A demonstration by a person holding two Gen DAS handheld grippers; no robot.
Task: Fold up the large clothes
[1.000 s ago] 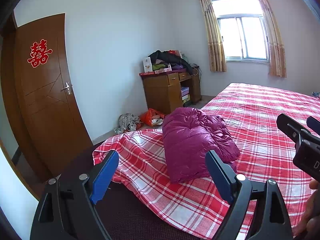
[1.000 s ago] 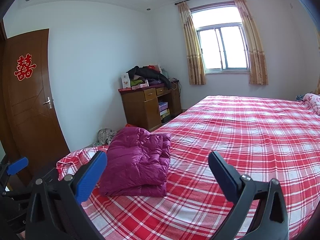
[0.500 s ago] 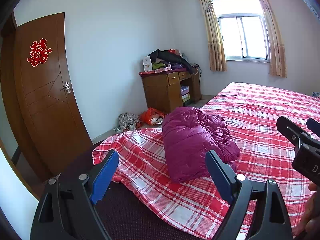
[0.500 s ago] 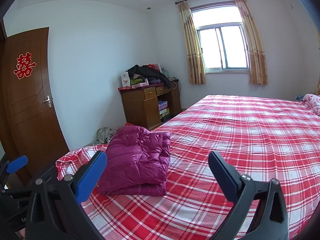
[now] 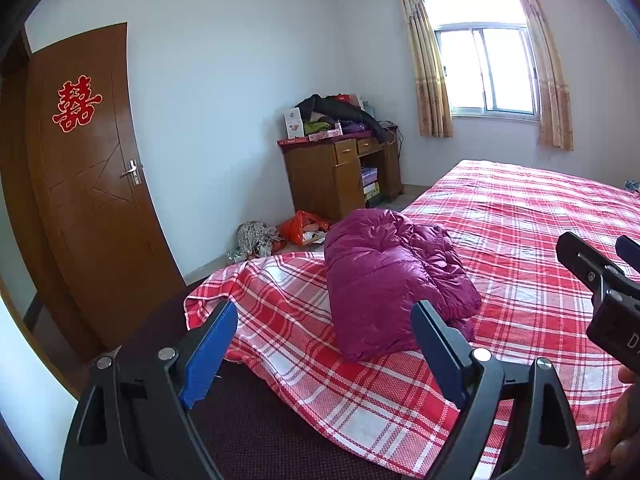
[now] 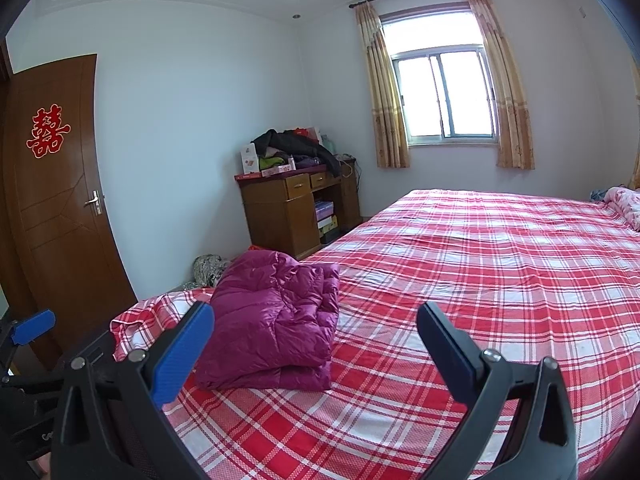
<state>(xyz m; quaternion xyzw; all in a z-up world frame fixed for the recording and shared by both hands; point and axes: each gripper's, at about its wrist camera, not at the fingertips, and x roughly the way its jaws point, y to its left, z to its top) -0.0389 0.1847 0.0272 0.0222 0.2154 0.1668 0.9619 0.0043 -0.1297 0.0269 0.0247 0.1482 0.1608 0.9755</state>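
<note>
Jacket (image 5: 394,280) lies folded in a puffy bundle on the bed (image 5: 520,216), near its corner, at about 11 o'clock from the right gripper (image 6: 316,344) and 12 o'clock from the left gripper (image 5: 324,344). Both grippers stand wide, empty, clear of the cloth.

Risks, as judged: slick padded fabric may spring open and undo the fold. Bundle sits close to the bed edge; a nudge could slide it to the floor.

Left view alone shows the floor clutter (image 5: 280,234) and the sheet's turned-back corner. Right view alone shows the stacked fold layers and a pink item (image 6: 624,204) at 3 o'clock.
</note>
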